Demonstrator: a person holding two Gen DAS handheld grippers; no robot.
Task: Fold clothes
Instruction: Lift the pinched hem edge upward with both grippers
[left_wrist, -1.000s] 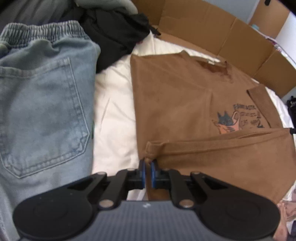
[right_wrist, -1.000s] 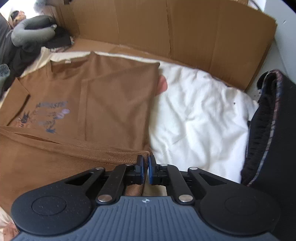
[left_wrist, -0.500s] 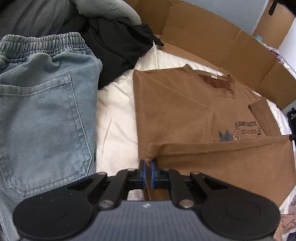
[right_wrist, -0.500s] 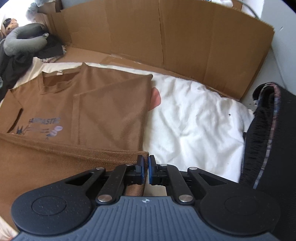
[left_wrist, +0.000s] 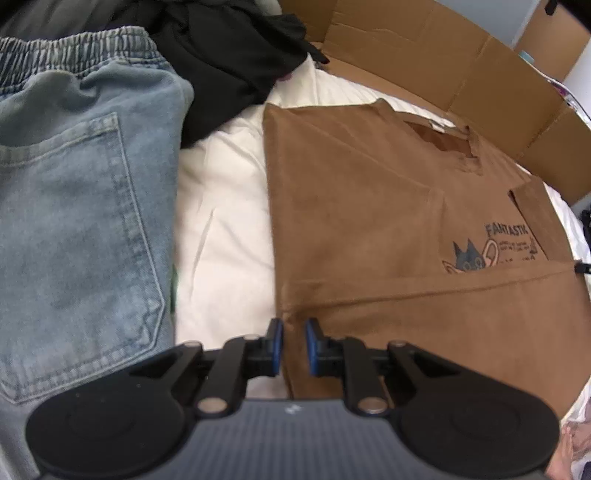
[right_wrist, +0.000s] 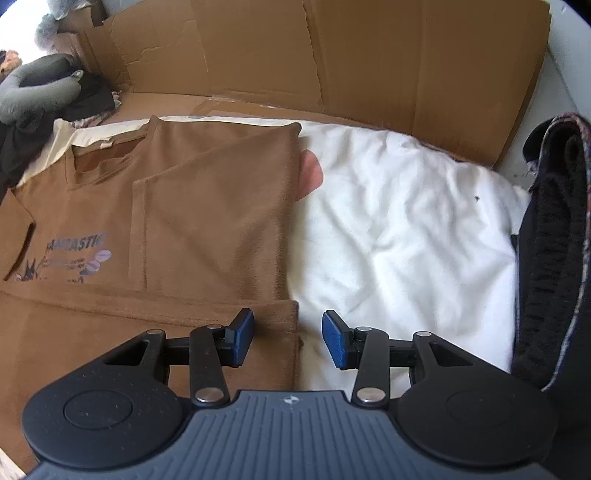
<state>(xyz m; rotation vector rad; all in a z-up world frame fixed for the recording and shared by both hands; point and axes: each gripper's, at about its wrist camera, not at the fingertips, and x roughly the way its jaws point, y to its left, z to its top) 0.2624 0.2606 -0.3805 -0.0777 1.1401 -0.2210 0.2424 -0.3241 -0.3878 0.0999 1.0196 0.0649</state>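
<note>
The brown cotton T-shirt with a cartoon print (left_wrist: 388, 206) lies flat on the white bedsheet (left_wrist: 221, 229), sleeves turned in, its bottom hem folded up to just below the print. The left gripper (left_wrist: 294, 345) sits at the fold's near corner, at 6 o'clock in the left wrist view, its blue pads a narrow gap apart with cloth between them but apparently no clamp. The right gripper (right_wrist: 288, 341) stands wide apart over the opposite corner, at 6 o'clock in the right wrist view, holding nothing.

This looks like the release after the first fold. To do it well, both grippers should lift straight off so the hem stays parallel to the shoulders, then the fold can be pressed flat before the next.

Room is limited. Light blue denim jeans (left_wrist: 74, 206) lie at 9 o'clock of the left gripper, a black heap of garments (left_wrist: 236, 62) at 11 o'clock. A brown cardboard wall (right_wrist: 332, 55) runs across 12 o'clock, and a dark knit garment with a patterned edge (right_wrist: 550, 266) rises at 3 o'clock of the right gripper. Bare sheet between shirt and knit is the freest space.
</note>
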